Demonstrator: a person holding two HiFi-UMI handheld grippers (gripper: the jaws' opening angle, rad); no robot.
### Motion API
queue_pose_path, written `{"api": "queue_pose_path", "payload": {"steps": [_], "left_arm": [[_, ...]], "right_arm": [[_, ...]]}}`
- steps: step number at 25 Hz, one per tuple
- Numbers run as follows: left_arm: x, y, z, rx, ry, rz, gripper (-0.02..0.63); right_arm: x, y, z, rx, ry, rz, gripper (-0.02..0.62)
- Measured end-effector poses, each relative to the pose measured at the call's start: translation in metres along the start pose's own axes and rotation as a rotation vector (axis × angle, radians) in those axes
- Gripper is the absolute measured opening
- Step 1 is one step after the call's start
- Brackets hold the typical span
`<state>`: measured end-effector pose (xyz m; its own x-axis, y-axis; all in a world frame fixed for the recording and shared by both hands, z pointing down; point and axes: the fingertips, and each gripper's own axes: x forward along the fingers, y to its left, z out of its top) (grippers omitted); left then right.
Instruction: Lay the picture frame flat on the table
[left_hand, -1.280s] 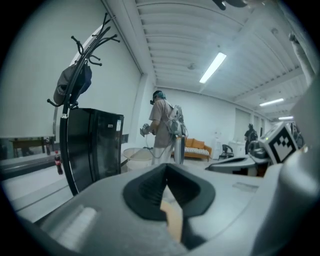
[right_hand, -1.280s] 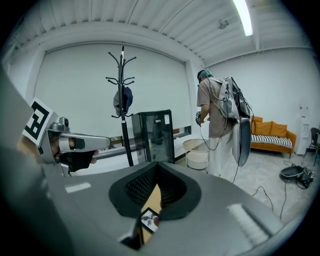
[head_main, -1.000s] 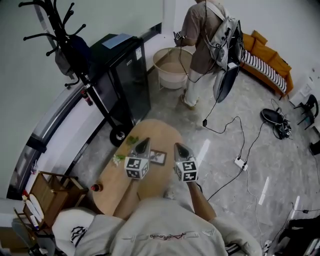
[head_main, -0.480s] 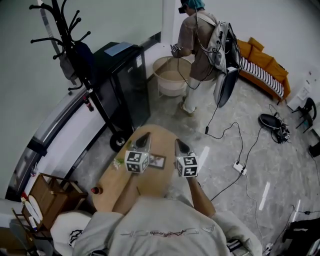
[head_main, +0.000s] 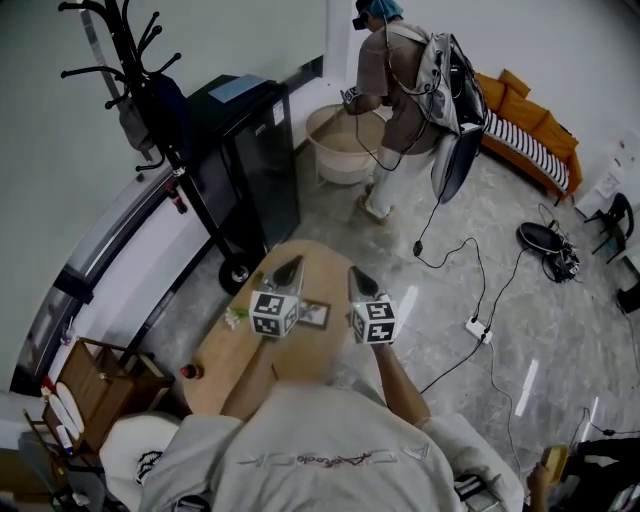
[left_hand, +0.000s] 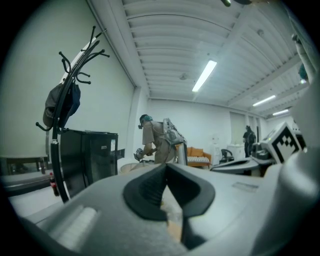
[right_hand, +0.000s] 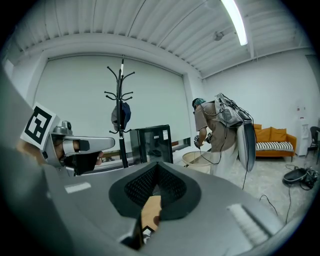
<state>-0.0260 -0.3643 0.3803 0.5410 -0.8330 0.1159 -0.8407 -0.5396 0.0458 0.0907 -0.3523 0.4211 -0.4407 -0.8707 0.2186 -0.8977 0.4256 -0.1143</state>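
Note:
The picture frame (head_main: 317, 315), dark-edged with a pale picture, lies flat on the oval wooden table (head_main: 320, 262). Its left end is hidden behind the marker cube of my left gripper (head_main: 291, 267). That gripper hovers above the table just left of the frame, jaws shut and empty. My right gripper (head_main: 356, 277) hovers just right of the frame, also shut and empty. In the left gripper view the left gripper (left_hand: 166, 168) has its pads meeting at the tip. In the right gripper view the right gripper (right_hand: 157, 166) is closed, with table wood (right_hand: 150, 210) showing below.
A green sprig (head_main: 263, 283) and a small red object (head_main: 187, 372) sit on the table's left side. Beyond stand a black cabinet (head_main: 250, 150), a coat rack (head_main: 130, 80), a beige tub (head_main: 338, 140) and a person with a backpack (head_main: 400, 90). Cables (head_main: 470, 320) run across the floor.
Both grippers have lifted a little above the table, still shut. The picture frame stays flat between them. The person at the back has shifted slightly.

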Motion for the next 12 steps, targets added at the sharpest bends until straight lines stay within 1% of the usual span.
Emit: {"api": "queue_pose_path", "payload": {"steps": [12], "left_arm": [[0.0, -0.0063, -0.0105, -0.004, 0.018, -0.012, 0.0]], "right_arm": [[-0.0044, 0.0019, -0.008, 0.005, 0.011, 0.001, 0.003]]}}
